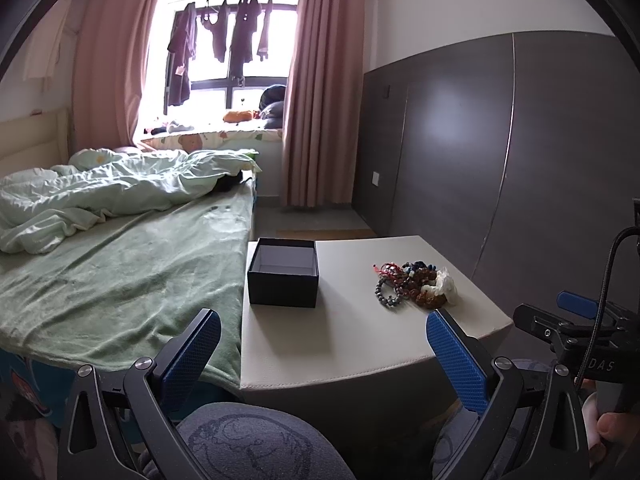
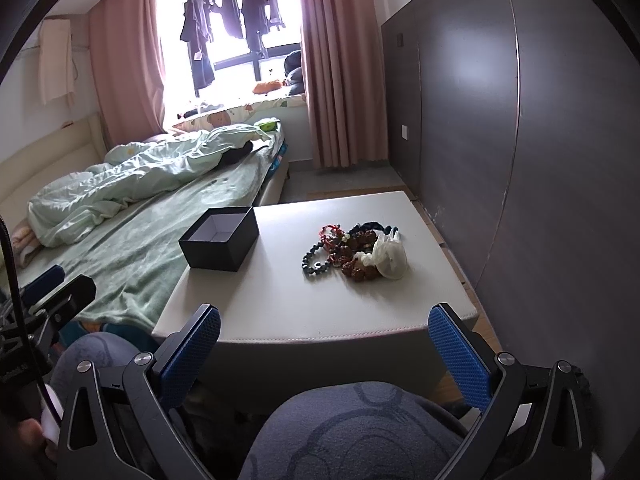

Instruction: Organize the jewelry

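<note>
Mostly, the tangle of jewelry (image 2: pixel 354 250) is proving hard to read: bracelets of blue-grey, red and brown beads are lying heaped together, and where one strand is ending and the next beginning cannot be told. A crumpled white bag (image 2: pixel 390 256) is sitting against the right side of the heap, and whatever it is holding is hidden. From the left wrist the same heap (image 1: pixel 412 284) is looking smaller and blurrier. The heap is resting on the right half of a white table (image 2: pixel 280 304), whose near edge is dipping behind the person's knee (image 2: pixel 360 432). A black box (image 2: pixel 220 238) is standing open on the table's far left corner, well apart from the beads; its pale inside is showing, though the nearest part of its floor is blocked by its front wall. A bed (image 1: pixel 120 268) with a rumpled green quilt is running along the table's left side, its near end cut off by the frame.

The left gripper (image 1: pixel 324 354) is hovering low in front of the table with its blue pads (image 1: pixel 192 360) spread wide, gripping nothing and touching nothing. The right gripper (image 2: pixel 324 350) is hanging likewise, fingers wide apart and bare, short of the table's edge. Each gripper is also peeking into the other's view at the side, only partly visible.
</note>
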`<act>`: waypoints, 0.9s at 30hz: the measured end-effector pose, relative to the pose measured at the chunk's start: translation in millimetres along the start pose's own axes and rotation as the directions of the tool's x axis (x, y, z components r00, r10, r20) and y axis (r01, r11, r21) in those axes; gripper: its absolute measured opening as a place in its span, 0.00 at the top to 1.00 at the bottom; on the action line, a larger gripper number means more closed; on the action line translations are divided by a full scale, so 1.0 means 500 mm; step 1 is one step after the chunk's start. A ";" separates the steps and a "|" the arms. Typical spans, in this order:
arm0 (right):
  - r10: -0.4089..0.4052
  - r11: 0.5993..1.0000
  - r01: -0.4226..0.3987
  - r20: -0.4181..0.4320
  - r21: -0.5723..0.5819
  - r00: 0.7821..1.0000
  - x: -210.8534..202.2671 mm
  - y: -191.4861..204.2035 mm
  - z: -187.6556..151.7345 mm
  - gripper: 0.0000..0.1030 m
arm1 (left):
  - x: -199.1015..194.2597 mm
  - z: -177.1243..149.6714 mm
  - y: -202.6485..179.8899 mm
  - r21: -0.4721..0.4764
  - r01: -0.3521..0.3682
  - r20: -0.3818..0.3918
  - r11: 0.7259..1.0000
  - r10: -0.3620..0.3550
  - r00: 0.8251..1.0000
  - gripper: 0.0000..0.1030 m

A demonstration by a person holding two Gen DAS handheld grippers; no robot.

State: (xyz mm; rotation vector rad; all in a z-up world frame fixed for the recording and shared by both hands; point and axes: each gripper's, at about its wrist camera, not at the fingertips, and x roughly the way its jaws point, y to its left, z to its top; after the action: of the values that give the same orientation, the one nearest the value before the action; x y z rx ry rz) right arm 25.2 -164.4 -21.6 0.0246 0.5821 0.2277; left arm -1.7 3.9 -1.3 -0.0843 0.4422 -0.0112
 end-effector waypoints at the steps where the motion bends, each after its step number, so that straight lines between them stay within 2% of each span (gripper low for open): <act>1: 0.000 1.000 0.000 0.000 -0.001 1.000 0.000 0.000 0.000 0.00 | 0.000 0.000 0.000 0.000 0.000 0.000 1.000 0.000 1.000 0.00; 27: 0.000 1.000 0.000 -0.001 0.016 1.000 0.003 -0.015 -0.005 0.00 | 0.003 0.003 0.005 -0.014 0.008 -0.005 1.000 -0.008 1.000 0.00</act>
State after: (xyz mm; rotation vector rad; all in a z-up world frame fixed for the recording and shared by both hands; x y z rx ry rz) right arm 26.8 -171.6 -25.1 0.0394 0.5849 0.2228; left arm 0.2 6.7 -0.7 -0.0998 0.4473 -0.0160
